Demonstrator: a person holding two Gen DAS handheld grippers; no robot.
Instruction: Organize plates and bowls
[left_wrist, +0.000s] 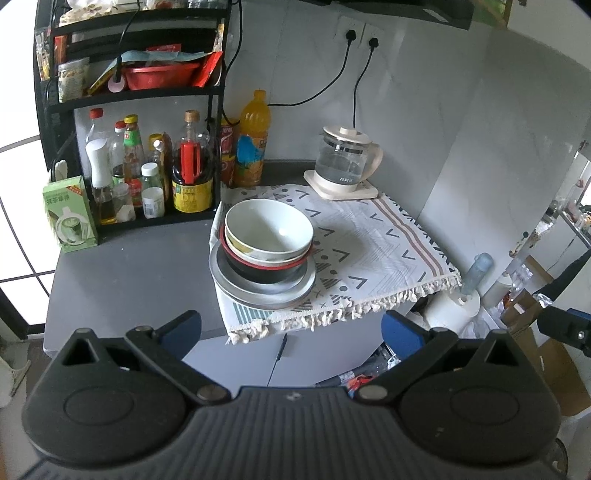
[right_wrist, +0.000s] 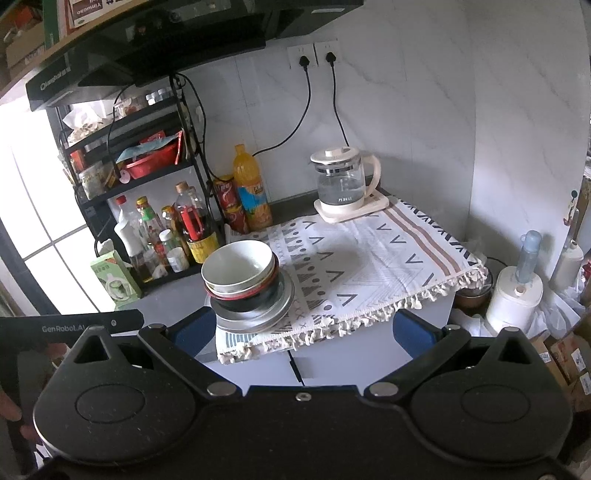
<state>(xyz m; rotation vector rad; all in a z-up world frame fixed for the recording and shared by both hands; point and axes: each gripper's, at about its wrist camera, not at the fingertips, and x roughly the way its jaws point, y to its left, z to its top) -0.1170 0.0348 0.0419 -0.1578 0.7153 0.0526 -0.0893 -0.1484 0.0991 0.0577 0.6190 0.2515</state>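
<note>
Grey kitchen counter (left_wrist: 129, 266) in a tiled corner, black spice rack (left_wrist: 140, 96) with bottles at the left, patterned cloth (left_wrist: 373, 240) spread over the right half. Glass kettle (left_wrist: 345, 162) on its base at the back of the cloth, well apart from the dishes.

On the cloth's near left corner, one single stack: grey metal plates (left_wrist: 258, 291) at the bottom, a black bowl with a red rim (left_wrist: 266, 271) on them, a white bowl (left_wrist: 267, 229) nested on top, with what looks like another pale bowl between. Stack leaning a little, top bowl tilted toward the rack; plates reaching close to the fringed edge.

Left gripper (left_wrist: 291, 326) held back from the counter, fingers spread wide, nothing between them. Right gripper (right_wrist: 304, 330) likewise spread wide and bare, level with the counter's front and short of the stack.

Judged from this: stacking apparently done, no loose plates or bowls visible anywhere else. Perhaps only straightening the lean left, or carrying the pile off; cannot tell which.
</note>
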